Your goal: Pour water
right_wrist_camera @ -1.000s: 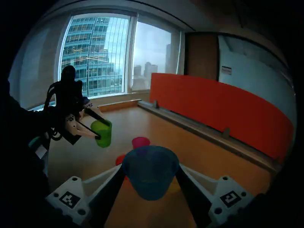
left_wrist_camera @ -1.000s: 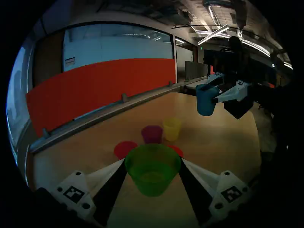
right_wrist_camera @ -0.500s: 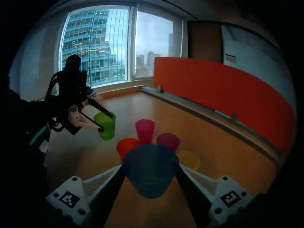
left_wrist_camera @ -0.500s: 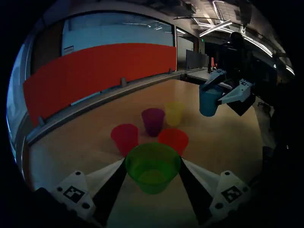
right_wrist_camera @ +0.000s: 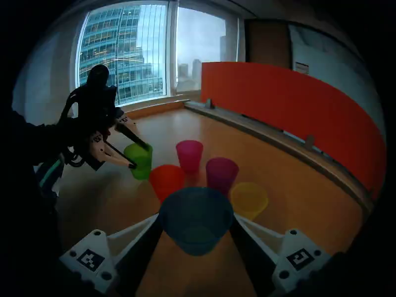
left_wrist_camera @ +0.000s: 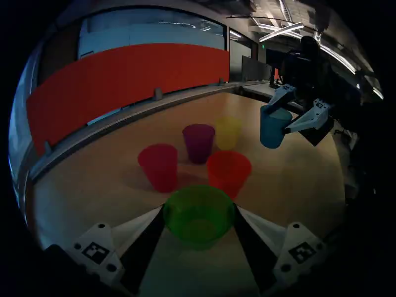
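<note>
My left gripper (left_wrist_camera: 199,222) is shut on a green cup (left_wrist_camera: 199,218), upright, held above the wooden table (left_wrist_camera: 297,173). The right gripper view shows this green cup (right_wrist_camera: 139,159) in the left gripper (right_wrist_camera: 138,156) at the left. My right gripper (right_wrist_camera: 196,225) is shut on a blue cup (right_wrist_camera: 196,225); the left gripper view has that blue cup (left_wrist_camera: 273,126) in the right gripper (left_wrist_camera: 278,121) at the upper right. On the table stand a red cup (left_wrist_camera: 159,166), an orange cup (left_wrist_camera: 228,171), a purple cup (left_wrist_camera: 198,142) and a yellow cup (left_wrist_camera: 227,131), close together.
An orange partition (left_wrist_camera: 123,79) with a grey rail (left_wrist_camera: 123,123) runs along the table's far edge. Large windows (right_wrist_camera: 128,54) fill the wall behind the left gripper. A person's dark sleeve (right_wrist_camera: 29,148) holds the left gripper.
Both gripper views have tilted downward, so the group of cups on the table now sits higher and fuller in view. Both cups remain held and upright, a little closer to the group.
</note>
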Motion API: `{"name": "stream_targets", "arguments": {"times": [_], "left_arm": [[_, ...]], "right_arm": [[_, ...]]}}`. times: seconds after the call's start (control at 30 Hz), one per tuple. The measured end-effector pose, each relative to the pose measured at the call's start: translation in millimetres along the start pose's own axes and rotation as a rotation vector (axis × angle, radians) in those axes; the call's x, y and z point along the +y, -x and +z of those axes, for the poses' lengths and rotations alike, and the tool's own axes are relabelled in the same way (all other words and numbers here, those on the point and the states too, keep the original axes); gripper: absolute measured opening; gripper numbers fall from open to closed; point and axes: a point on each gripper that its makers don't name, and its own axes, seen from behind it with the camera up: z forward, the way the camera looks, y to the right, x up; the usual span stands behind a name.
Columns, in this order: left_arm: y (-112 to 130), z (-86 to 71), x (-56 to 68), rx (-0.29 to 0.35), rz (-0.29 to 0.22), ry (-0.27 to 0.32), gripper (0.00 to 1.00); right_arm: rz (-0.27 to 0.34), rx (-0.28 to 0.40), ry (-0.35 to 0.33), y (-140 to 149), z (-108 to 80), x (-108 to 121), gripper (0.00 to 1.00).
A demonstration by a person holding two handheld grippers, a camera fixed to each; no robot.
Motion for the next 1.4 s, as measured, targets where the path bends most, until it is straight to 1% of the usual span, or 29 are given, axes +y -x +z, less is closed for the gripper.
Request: {"name": "stream_targets", "arguments": {"times": [0.5, 0.97, 1.03, 1.1, 1.4], "left_arm": [[12, 8.7, 0.8, -0.013, -0.012, 0.019, 0.91], [17, 5.5, 4.8, -0.019, -0.012, 0.039, 0.92], [19, 5.3, 5.1, -0.024, -0.008, 0.04, 0.94], [21, 5.4, 5.6, -0.032, -0.005, 0.042, 1.0], [29, 2.2, 3.7, -0.058, -0.013, 0.035, 1.0]], "right_arm": [[-0.019, -0.021, 0.001, 7, 6.7, -3, 0.92], [-0.011, -0.032, 0.004, 17, 9.8, -4, 0.92], [-0.013, -0.035, 0.004, 19, 10.2, -4, 0.92], [-0.015, -0.036, 0.006, 20, 10.9, -4, 0.92], [-0.023, -0.043, 0.012, 26, 15.2, -3, 0.93]]}}
